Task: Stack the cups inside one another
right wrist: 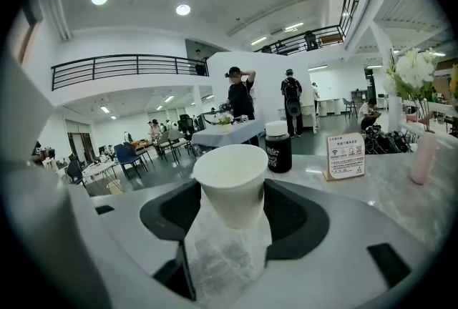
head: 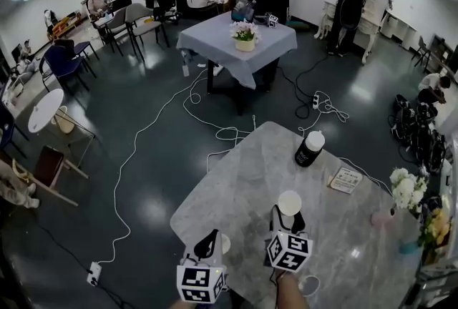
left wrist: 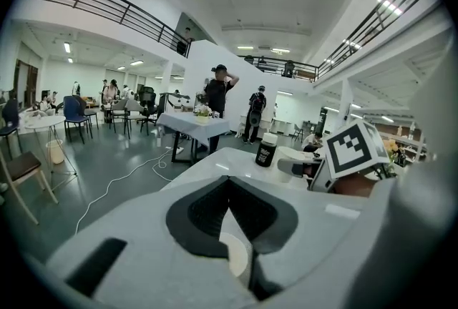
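**A:** Right gripper (head: pixel 288 220), what did it have?

**B:** Its jaws were clamped on a white paper cup (right wrist: pixel 230 175), one jaw on each side. The cup was upright, mouth up. The head view put it over the marble bench (head: pixel 236 186), toward the near edge.

**A:** Lifted or standing?

**B:** He couldn't tell whether the cup's base touched the bench.

**A:** Left gripper (left wrist: pixel 229 182)?

**B:** Its jaws met at the tips, with nothing pinched there. A white round shape showed through the gap lower down between them. In the head view a second white cup (head: pixel 226 243) sat just beside that gripper, on its right. Whether they touched wasn't clear.

**A:** The two grippers?

**B:** They were side by side, with the left one nearer the bench's edge. The two cups were apart.

**A:** Anything else on the bench?

**B:** A black bottle (head: pixel 309 149) with a white lid stood beyond the held cup. A small printed card (head: pixel 346 179) stood to its right. There were white flowers (head: pixel 404 189) at the right edge.
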Tool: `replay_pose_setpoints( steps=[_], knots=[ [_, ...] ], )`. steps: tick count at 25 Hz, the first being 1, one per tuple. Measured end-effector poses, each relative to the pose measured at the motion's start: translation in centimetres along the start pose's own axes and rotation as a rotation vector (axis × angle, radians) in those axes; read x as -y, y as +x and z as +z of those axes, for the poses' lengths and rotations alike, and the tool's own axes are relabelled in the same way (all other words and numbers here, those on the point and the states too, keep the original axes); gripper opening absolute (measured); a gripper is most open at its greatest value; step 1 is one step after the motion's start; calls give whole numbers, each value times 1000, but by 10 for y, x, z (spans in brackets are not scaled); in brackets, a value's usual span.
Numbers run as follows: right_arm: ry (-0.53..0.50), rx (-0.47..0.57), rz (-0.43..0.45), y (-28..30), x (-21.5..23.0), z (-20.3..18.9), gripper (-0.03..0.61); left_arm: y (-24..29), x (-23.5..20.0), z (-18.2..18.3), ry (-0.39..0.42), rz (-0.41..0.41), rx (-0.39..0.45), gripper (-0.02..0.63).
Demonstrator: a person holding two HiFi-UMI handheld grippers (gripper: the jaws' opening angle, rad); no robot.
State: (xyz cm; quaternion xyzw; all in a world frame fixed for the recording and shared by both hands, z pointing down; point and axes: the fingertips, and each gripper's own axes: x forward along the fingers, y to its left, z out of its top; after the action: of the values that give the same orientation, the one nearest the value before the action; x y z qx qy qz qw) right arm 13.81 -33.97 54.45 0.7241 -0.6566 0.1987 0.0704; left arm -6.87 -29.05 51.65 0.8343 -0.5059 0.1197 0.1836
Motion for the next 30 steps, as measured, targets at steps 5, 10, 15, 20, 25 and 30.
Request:
replay_pose_setpoints(
  steps=[5,10,15,20,25,30],
  knots=[
    [-20,-2,30,-31,-4,6,249,-17,18,2,2,-10,19,-2],
    [-44,4,67,-62,-11,9,249,-29,38,1,3,-31,30,-2],
    [-63,13,93,-95,-11,14,249,-42,61,3,9,-53,48,-2],
    [-71,31,95,-124,2,22,249,-49,86,3,16,-80,53,-2],
    [-68,48,74,-150,22,26,249,-52,111,0,28,-119,50,-2],
    [-60,53,42,-174,44,22,249,-52,136,-5,46,-162,39,-2]
  ],
)
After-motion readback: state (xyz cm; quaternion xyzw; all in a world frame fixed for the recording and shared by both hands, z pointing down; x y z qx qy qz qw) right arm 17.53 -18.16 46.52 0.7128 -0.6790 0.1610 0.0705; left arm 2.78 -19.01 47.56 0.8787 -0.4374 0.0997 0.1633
